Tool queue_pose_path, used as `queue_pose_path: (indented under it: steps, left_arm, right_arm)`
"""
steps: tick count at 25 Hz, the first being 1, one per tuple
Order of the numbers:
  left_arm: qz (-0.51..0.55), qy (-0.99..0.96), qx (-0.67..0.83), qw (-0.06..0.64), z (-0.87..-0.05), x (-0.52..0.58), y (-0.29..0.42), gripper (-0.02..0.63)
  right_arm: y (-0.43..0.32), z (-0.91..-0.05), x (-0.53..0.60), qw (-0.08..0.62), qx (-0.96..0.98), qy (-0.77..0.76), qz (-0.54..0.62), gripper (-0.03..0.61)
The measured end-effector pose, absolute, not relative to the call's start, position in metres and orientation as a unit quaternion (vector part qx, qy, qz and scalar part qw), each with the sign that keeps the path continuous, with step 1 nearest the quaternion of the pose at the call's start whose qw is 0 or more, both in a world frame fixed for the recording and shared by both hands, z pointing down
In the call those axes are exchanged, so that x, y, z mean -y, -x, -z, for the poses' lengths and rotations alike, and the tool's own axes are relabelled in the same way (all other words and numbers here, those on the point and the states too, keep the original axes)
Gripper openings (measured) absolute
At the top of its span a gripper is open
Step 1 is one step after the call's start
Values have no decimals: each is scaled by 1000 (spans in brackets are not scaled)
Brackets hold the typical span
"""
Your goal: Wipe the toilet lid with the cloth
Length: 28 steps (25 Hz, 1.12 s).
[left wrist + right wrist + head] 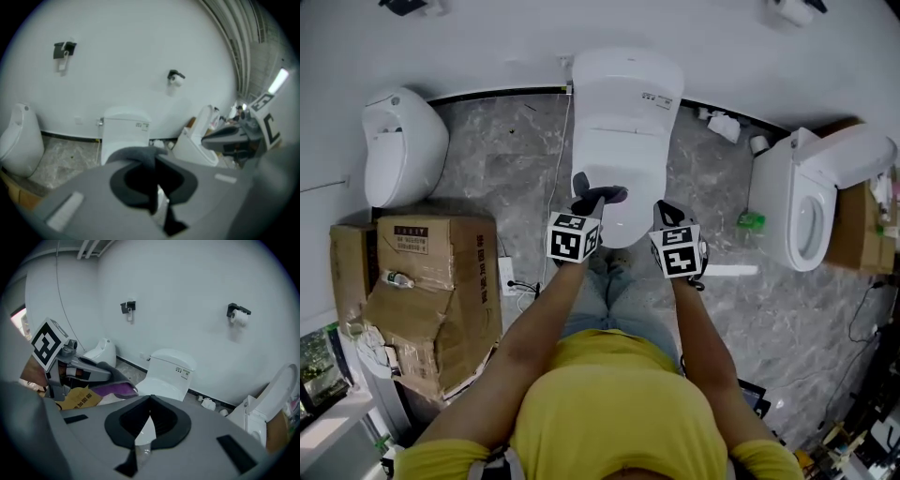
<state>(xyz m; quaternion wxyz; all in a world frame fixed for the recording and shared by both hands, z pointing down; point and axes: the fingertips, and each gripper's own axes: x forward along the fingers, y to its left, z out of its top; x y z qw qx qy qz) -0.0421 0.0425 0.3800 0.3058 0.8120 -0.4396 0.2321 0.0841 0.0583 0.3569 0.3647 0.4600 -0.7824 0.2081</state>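
Observation:
A white toilet with its lid (619,169) down stands against the wall in the middle of the head view. My left gripper (584,204) hovers over the lid's front edge, shut on a dark grey cloth (602,196) that bunches out past its tips. In the left gripper view the cloth (136,154) fills the gap at the jaw tips (154,161), with the toilet (124,133) beyond. My right gripper (667,212) is beside it on the right, shut and empty; its tips (150,401) meet above the lid (161,387). The right gripper view shows the cloth (117,389) as grey and purple.
A second white fixture (398,145) stands at the left wall, with torn cardboard boxes (431,281) in front of it. Another toilet (816,202) with its lid raised is at the right. A socket strip (508,277) lies on the marble floor. A paper roll holder (239,315) hangs on the wall.

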Motion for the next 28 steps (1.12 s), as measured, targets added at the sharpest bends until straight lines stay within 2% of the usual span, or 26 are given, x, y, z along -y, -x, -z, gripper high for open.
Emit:
queue_pose_path:
  steps: [15, 24, 28]
  left_arm:
    - [-111, -873, 448, 155, -206, -21, 12, 17]
    - [-81, -886, 451, 72, -140, -44, 9, 17]
    - [-67, -892, 443, 55, -120, -57, 4, 17]
  right_arm:
    - [-95, -211, -36, 255, 816, -509, -98, 15]
    - [-82, -153, -50, 207, 831, -514, -46, 15]
    - [-80, -133, -59, 179, 838, -514, -40, 15]
